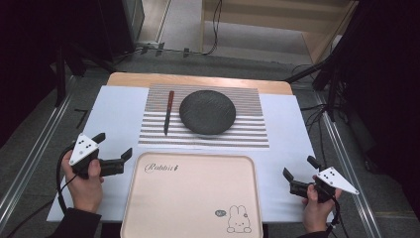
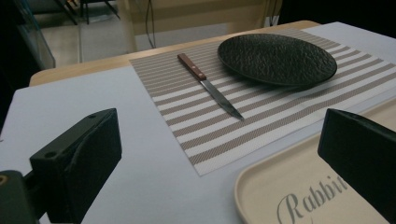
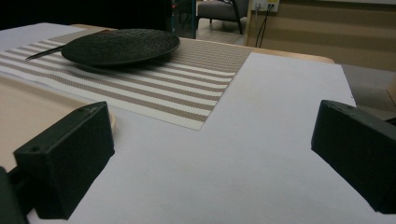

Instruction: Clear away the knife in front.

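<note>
A black textured plate (image 1: 207,112) (image 2: 277,58) (image 3: 120,45) sits on a striped placemat (image 1: 247,130) (image 2: 261,109) (image 3: 187,88). Left of the plate lies a knife (image 1: 168,112) (image 2: 210,86) with a reddish wooden handle, its blade toward me. A pink tray (image 1: 190,198) (image 2: 299,196) (image 3: 28,112) printed with "Rabbit" and a bunny rests at the table's near edge. My left gripper (image 1: 115,145) (image 2: 219,158) is open at the tray's left corner, nothing between its jaws. My right gripper (image 1: 300,166) (image 3: 210,158) is open to the right of the tray, over the white cloth.
A white cloth (image 1: 119,106) covers the wooden table (image 1: 198,79). Metal rails run along both sides of the table (image 1: 39,148). Cables and stand legs lie on the floor behind. A chair (image 3: 219,9) stands farther back.
</note>
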Tool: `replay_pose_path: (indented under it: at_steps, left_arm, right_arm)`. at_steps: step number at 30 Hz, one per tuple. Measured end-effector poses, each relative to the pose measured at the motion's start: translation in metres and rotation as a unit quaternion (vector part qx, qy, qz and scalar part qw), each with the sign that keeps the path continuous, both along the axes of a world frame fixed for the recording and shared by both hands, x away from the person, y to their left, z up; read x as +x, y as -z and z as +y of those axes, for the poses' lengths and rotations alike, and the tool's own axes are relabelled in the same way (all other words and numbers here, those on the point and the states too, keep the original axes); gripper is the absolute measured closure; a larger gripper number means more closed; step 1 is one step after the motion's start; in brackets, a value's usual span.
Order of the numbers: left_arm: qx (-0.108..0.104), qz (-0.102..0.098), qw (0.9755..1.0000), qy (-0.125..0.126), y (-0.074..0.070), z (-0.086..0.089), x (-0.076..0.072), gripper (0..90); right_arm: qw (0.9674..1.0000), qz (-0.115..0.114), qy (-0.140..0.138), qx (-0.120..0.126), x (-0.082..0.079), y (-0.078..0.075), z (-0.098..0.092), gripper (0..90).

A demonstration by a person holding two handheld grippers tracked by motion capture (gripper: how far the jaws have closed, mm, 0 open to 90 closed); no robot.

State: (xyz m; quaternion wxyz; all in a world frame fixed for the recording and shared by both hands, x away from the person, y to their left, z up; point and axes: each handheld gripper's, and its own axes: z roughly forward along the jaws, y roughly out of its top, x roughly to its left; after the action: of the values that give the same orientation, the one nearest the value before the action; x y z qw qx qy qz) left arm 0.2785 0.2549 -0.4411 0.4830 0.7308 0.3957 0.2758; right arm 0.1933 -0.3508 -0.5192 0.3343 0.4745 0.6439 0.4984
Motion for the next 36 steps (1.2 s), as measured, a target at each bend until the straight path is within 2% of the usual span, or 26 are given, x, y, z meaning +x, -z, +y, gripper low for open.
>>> replay_pose_path:
  at_steps: [15, 17, 20, 26, 29, 34, 36]
  left_arm:
    - [-0.014, 0.011, 0.9996, 0.021, -0.011, -0.028, 0.031, 0.0]
    - [-0.014, 0.011, 0.9996, 0.020, -0.012, -0.031, 0.036, 3.9]
    - [-0.012, 0.012, 0.9996, 0.023, -0.013, -0.034, 0.042, 3.8]
    - [0.001, 0.028, 0.9993, 0.024, -0.013, -0.043, 0.057, 3.7]
    - [0.002, 0.033, 0.9991, 0.025, -0.014, -0.045, 0.062, 3.2]
    - [-0.007, 0.056, 0.9979, 0.032, -0.017, -0.051, 0.078, 2.1]
    - [-0.003, 0.057, 0.9978, 0.032, -0.018, -0.052, 0.080, 2.1]
  right_arm:
    - [1.0000, -0.006, -0.006, 0.001, -0.001, 0.000, 0.000, 0.0]
    - [1.0000, -0.006, -0.007, 0.000, 0.000, 0.000, 0.000, 0.0]
    - [1.0000, -0.006, -0.007, 0.001, 0.000, 0.000, 0.000, 0.0]
    - [1.0000, -0.007, -0.007, 0.001, 0.000, 0.000, 0.000, 0.0]
    - [0.9999, -0.008, -0.007, 0.001, 0.000, 0.000, 0.000, 0.0]
    - [0.9999, -0.005, -0.010, -0.003, 0.000, 0.000, 0.001, 0.0]
    - [0.9999, -0.004, -0.010, -0.004, 0.000, 0.000, 0.002, 0.0]
